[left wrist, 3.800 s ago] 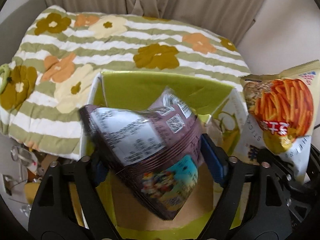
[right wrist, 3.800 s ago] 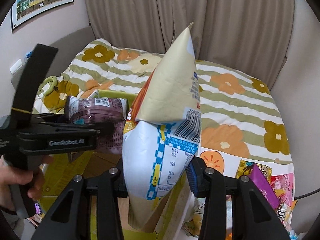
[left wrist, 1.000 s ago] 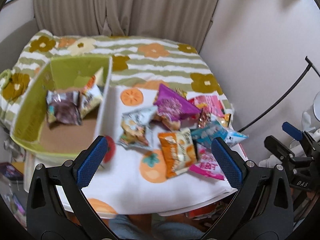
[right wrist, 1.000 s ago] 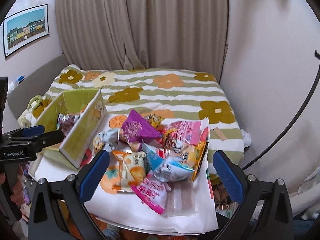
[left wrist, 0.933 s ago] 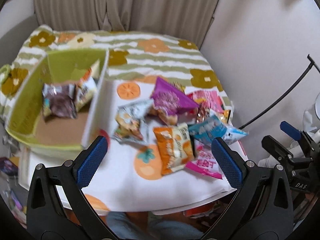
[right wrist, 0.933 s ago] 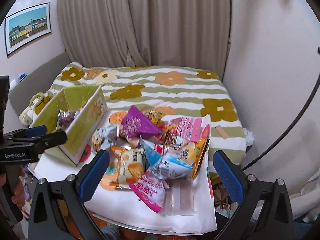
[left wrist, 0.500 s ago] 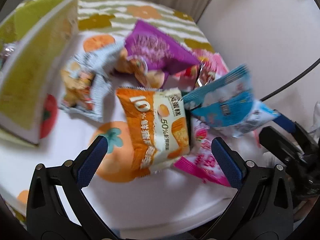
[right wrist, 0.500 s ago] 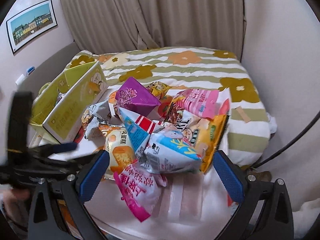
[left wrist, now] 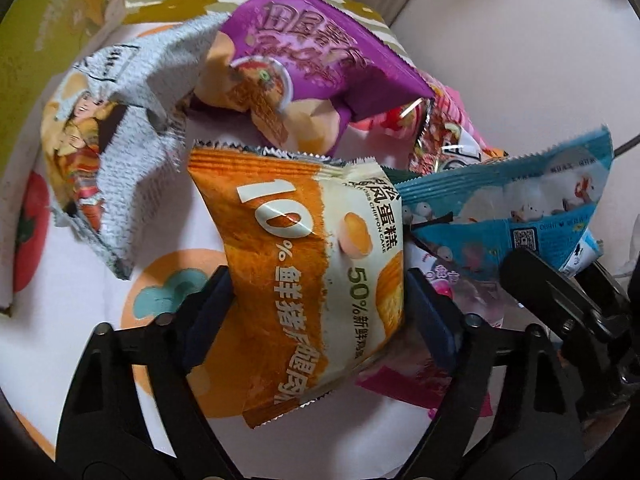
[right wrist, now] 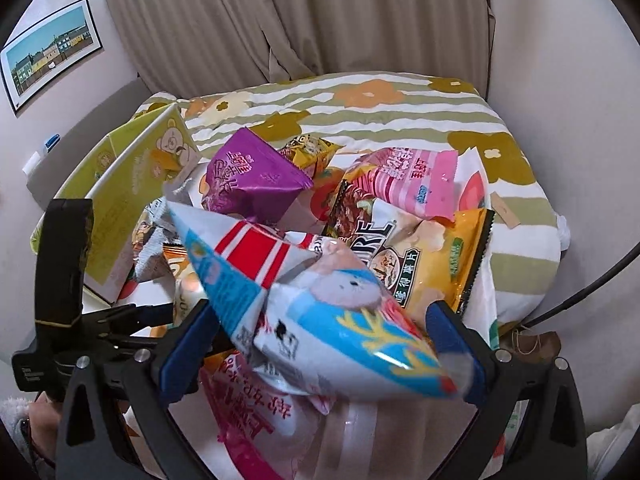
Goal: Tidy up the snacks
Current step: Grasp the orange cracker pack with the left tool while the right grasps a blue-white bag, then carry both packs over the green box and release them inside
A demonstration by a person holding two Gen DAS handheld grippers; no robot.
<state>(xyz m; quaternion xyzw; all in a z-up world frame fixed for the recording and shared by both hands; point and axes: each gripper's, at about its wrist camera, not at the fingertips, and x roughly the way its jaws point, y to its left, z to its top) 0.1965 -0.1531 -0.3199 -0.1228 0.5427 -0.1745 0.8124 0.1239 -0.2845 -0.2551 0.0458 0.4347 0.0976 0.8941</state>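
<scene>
left gripper (left wrist: 318,304) angled steeply down over the snack pile, jaws just drawn in from wide to about half, blue pads pressed against both long edges of the orange chiffon cake packet (left wrist: 304,264). packet puffy, orange on one side and cream on the other, white and brown print, jagged silver seal at the far end, near end hanging over the white cloth (left wrist: 100,352) with its orange fruit pattern. from the right wrist view, same gripper's black frame (right wrist: 64,276) seen at the left edge, gripped from below by a hand (right wrist: 38,420) in a fuzzy white cuff.

right gripper (right wrist: 320,340) also tilted down, jaws held fairly wide, blue and white snack bag (right wrist: 304,300) lying between the blue pads; left pad against the bag's side, right corner of the bag blurred in front of the right pad, so cannot tell for sure whether squeezed. bag crumpled, light blue with red and white stripes and a yellow motif, one pointed corner raised toward the far left.

rest of the pile on the cloth at the foot of the bed: purple bag (right wrist: 248,176) behind, grey cartoon packet (left wrist: 108,152) to the left, pink striped packet (right wrist: 408,184) and yellow chip bag (right wrist: 432,256) to the right, bright pink packet (right wrist: 256,404) nearest. green cardboard box (right wrist: 132,176) at the far left, beside the pile.
</scene>
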